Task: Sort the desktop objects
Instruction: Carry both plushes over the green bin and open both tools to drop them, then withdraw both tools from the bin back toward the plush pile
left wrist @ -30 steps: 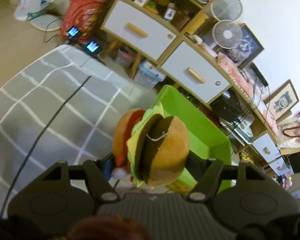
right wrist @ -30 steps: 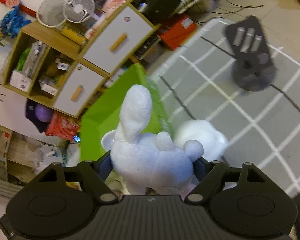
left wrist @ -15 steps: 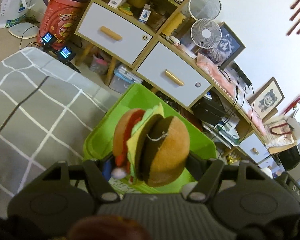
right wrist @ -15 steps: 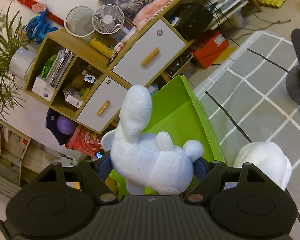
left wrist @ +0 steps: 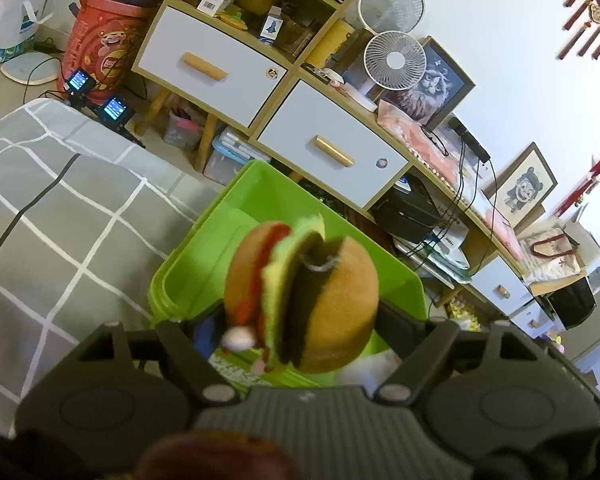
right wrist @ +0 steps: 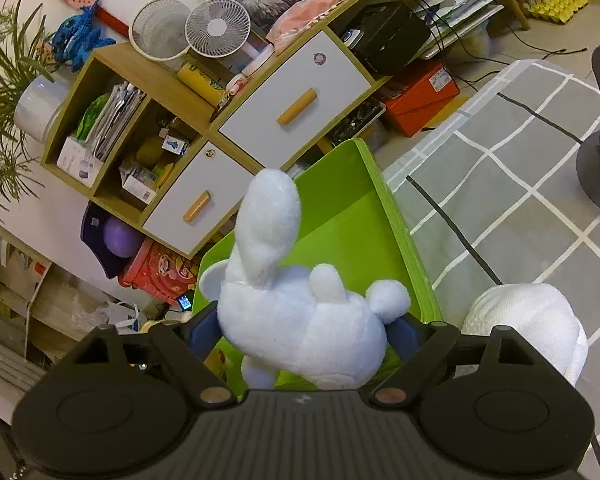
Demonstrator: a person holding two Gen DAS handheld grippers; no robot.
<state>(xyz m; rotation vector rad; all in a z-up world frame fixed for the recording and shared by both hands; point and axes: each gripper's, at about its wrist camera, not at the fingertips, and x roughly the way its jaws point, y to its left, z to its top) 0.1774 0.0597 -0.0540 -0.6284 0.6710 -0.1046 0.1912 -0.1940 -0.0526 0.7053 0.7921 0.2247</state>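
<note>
1. The left claw (left wrist: 300,320) is clamped on a plush hamburger (left wrist: 302,298), held on edge above the green bin (left wrist: 204,240).
2. The right claw (right wrist: 300,328) grips a white plush animal (right wrist: 296,316) over the same green bin (right wrist: 392,216).
3. The bin sits on a grey checked cloth (left wrist: 60,216), in front of a wooden cabinet (right wrist: 260,120).

You hold a burger toy (left wrist: 300,296) of soft matt felt and a white animal toy (right wrist: 300,320) of fluffy plush; the green bin (right wrist: 340,216) is smooth, slightly glossy plastic.
</note>
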